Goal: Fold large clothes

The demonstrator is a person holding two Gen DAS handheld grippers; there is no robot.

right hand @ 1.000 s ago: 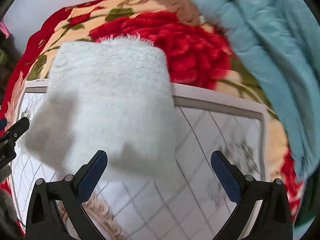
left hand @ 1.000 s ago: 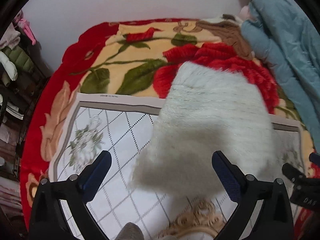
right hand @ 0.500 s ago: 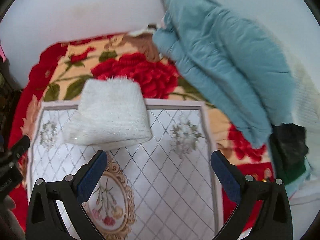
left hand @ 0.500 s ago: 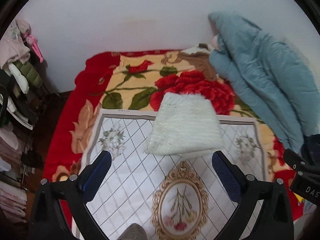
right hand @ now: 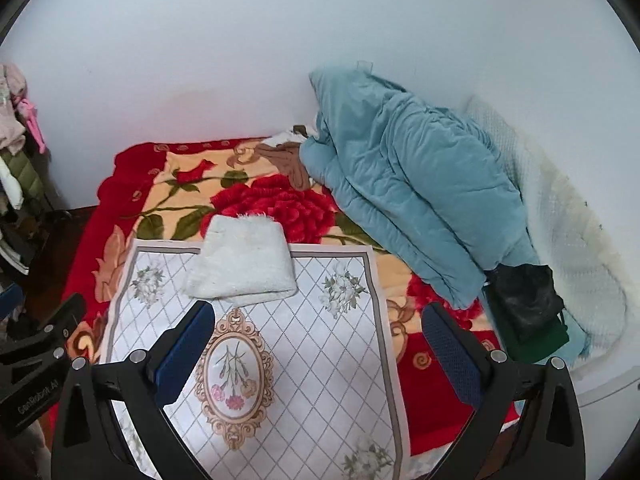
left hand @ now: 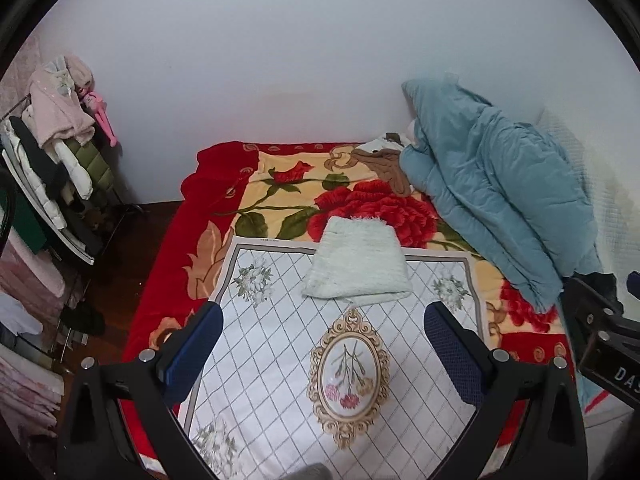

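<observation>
A fluffy white garment, folded into a rectangle, lies at the far edge of a white patterned mat on the bed; it also shows in the right wrist view. My left gripper is open and empty, held well above and in front of the garment. My right gripper is open and empty too, at a similar height. Neither touches the garment.
A red floral blanket covers the bed. A teal quilt is piled at the right against the wall. A dark green and black bundle lies at the right. A clothes rack stands left of the bed.
Both grippers have pulled back and up from the folded white garment, which looked large and close a second ago and now lies far off on the mat. Both stayed open.
</observation>
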